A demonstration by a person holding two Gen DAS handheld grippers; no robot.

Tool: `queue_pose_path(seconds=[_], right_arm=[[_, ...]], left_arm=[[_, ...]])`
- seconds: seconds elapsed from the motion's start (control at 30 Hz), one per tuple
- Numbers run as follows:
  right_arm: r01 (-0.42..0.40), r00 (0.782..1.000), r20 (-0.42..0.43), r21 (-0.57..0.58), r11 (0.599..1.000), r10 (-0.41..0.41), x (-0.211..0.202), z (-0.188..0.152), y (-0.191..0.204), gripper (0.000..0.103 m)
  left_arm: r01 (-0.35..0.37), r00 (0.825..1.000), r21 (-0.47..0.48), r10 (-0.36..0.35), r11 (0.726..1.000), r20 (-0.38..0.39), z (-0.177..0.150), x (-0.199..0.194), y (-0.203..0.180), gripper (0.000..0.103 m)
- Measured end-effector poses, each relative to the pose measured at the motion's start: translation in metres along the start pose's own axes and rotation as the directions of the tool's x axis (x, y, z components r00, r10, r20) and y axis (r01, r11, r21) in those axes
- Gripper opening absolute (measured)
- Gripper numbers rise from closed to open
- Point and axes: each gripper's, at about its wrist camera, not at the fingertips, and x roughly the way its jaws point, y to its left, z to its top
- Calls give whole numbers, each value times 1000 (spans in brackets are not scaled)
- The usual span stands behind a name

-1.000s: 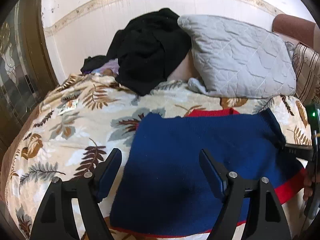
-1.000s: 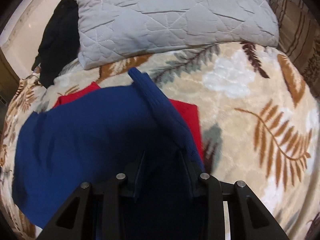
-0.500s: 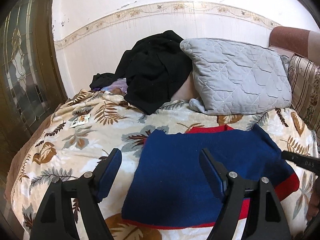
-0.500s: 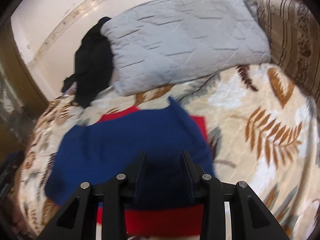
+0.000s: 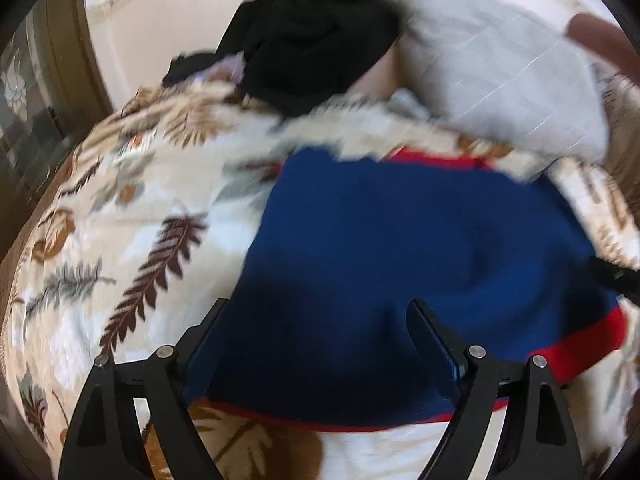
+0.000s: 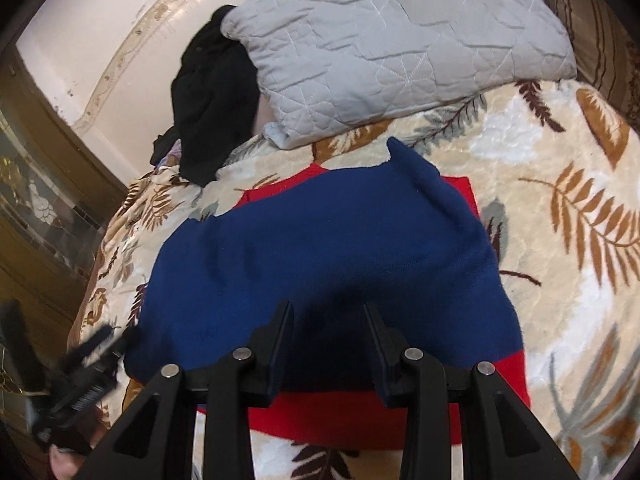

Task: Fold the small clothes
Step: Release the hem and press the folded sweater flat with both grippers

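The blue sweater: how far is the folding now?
Done: the blue sweater lies partly folded on the leaf-print blanket, red trim showing. In hand: nothing; left claw is opening above it, right claw holds nothing. Left: further folds.

Matt knitted cloth on the blue sweater [image 6: 328, 248], fine-ribbed, with a red knit band [image 6: 360, 420] at its hem on the near edge of the bed. Under it, the leaf-print blanket [image 6: 560, 184] looks plush, soft-piled fleece. By the far edge, the grey pillow [image 6: 392, 40] shows quilted stitched cloth with a faint sheen, creased. Beside it, the black garment [image 6: 212, 92] reads as dull, crumpled fabric. The left gripper [image 5: 316, 344] and right gripper [image 6: 327, 344]: matt black plastic, small shiny metal screws.
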Motion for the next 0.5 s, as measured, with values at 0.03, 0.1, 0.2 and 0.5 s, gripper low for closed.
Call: queue_pose_path(seconds=[0.03, 0.1, 0.2, 0.5], right_arm=[[8, 1000, -4, 2, 1000, -8, 5, 2, -1, 40], [21, 1000, -16, 12, 1000, -21, 15, 6, -6, 40], [99, 995, -34, 76, 992, -97, 33, 13, -31, 39], [108, 991, 61, 118, 987, -116, 52, 69, -53, 40]], left_arm=[[-23, 1000, 0, 23, 1000, -14, -1, 8, 3, 88], [-53, 998, 0, 53, 999, -45, -2, 22, 9, 88], [-22, 996, -54, 17, 998, -91, -1, 33, 19, 89], [-48, 999, -63, 46, 997, -23, 15, 25, 24, 89]])
